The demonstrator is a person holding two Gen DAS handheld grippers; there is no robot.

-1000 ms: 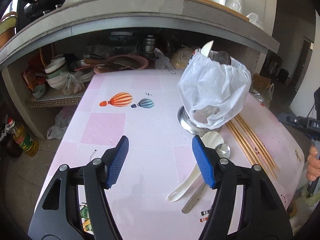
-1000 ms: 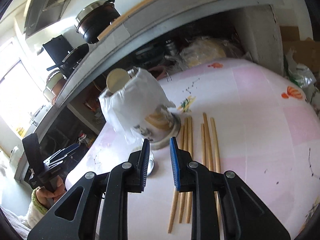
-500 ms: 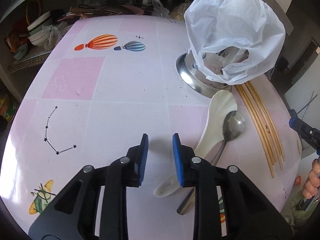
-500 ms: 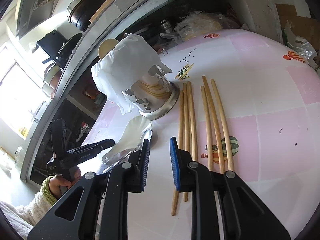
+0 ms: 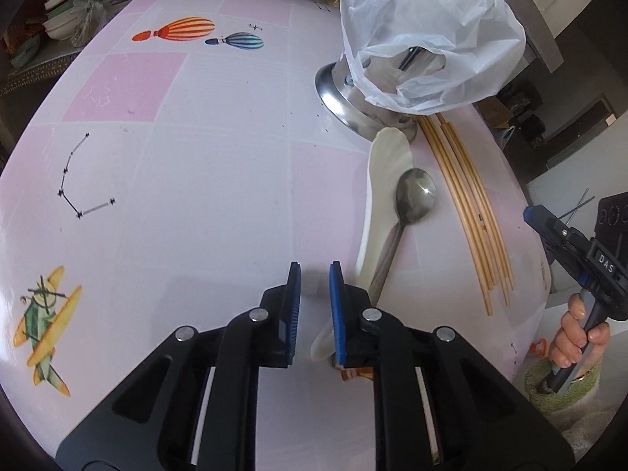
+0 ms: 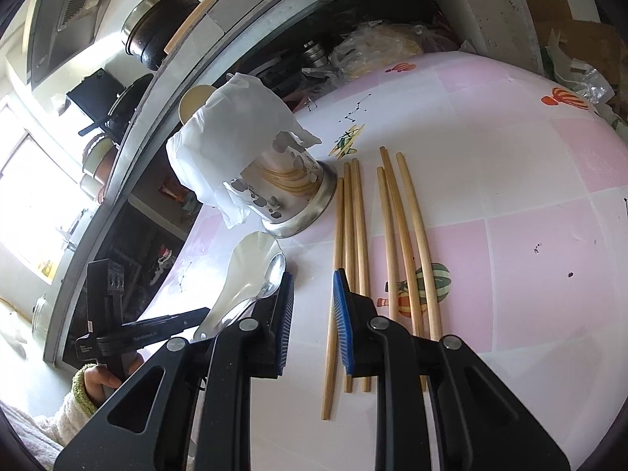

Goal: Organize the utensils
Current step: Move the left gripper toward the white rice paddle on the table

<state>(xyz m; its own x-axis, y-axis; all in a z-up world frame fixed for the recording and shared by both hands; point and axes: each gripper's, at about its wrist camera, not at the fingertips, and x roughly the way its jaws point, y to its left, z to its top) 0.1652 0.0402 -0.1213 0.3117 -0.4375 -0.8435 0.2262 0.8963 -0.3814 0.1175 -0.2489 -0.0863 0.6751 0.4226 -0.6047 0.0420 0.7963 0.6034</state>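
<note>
A cream serving spoon (image 5: 386,180) and a metal spoon (image 5: 416,196) lie side by side on the pink table (image 5: 176,196). Several wooden chopsticks (image 5: 471,212) lie to their right. Behind them stands a steel utensil holder (image 5: 353,106) under a white plastic bag (image 5: 424,31). My left gripper (image 5: 314,271) hangs just left of the spoon handles; its jaws are closing, with only a narrow gap and nothing between them. My right gripper (image 6: 314,274) hovers over the near ends of the chopsticks (image 6: 392,227), narrowly open and empty, with the spoons (image 6: 251,267) to its left.
A grey counter with pots (image 6: 157,35) runs behind the table, with cluttered shelves below it. A person's hand (image 5: 577,337) holds the right gripper past the table's right edge. Bare tabletop stretches to the left of the holder.
The left jaws went from wide apart to a narrow gap, while that gripper tipped down and sank toward the spoon handles. The right gripper dropped a little toward the chopsticks, its gap unchanged.
</note>
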